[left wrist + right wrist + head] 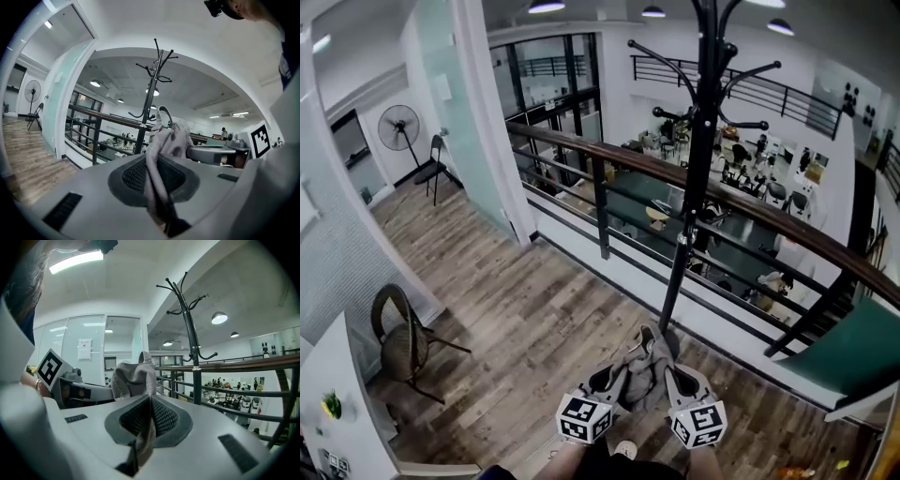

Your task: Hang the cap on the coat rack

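Note:
A grey cap [643, 371] hangs between both grippers at the bottom middle of the head view, just in front of the base of the black coat rack [695, 169]. My left gripper [609, 380] is shut on the cap's left side; grey cloth [161, 154] is pinched between its jaws. Cap fabric [135, 380] is also clamped in my right gripper [677, 379], which is shut on the right side. The rack [151, 96] rises ahead with curved hooks at its top, and in the right gripper view the same rack [187, 329] stands to the right of the cap.
A railing with a brown wooden handrail [675, 183] runs diagonally just behind the rack, with a lower floor beyond it. A wicker chair [401, 342] stands at the left, a fan [399, 128] far back left, and a glass partition [469, 122] lies between them.

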`<state>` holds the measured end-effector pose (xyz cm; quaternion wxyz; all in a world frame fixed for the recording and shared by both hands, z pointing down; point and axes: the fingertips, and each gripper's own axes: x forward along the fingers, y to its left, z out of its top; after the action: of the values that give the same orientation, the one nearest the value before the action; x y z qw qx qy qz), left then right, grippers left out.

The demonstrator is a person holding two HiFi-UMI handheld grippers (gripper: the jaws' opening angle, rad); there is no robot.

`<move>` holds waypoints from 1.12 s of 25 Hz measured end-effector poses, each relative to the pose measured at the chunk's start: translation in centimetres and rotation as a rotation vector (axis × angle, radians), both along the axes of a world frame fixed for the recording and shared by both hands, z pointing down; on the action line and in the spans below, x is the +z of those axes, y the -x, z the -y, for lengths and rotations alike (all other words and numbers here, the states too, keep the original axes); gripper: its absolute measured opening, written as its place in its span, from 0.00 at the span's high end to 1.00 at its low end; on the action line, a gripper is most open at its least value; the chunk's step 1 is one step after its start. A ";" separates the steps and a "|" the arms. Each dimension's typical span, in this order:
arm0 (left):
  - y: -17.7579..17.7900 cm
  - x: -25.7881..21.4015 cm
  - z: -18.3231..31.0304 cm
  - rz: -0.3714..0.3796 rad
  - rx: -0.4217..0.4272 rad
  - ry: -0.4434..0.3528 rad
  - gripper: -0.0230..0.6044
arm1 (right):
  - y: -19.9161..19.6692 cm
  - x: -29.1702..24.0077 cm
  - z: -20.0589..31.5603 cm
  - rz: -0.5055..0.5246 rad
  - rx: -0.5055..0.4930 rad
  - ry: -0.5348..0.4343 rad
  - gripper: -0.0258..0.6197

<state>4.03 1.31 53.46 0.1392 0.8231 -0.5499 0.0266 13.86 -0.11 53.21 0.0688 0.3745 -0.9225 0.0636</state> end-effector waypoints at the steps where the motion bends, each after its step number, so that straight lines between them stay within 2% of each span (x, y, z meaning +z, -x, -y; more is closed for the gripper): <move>1: 0.0 0.2 0.3 0.001 0.005 0.000 0.88 | 0.0 0.2 0.3 0.001 0.005 0.001 0.93; 10: 1.5 0.5 5.6 -0.008 0.049 -0.017 0.88 | 1.3 0.3 4.9 -0.014 0.047 -0.012 0.93; 22: 6.5 -1.4 19.2 -0.010 0.149 -0.075 0.88 | 6.5 -1.6 17.3 -0.015 0.140 -0.062 0.93; 28: 8.8 -2.9 24.5 -0.009 0.234 -0.106 0.88 | 9.0 -3.0 21.8 -0.001 0.218 -0.087 0.93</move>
<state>-4.78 -23.18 50.60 0.0940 0.8879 -0.4502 0.0098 4.91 -21.89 50.23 0.0456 0.4751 -0.8782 0.0303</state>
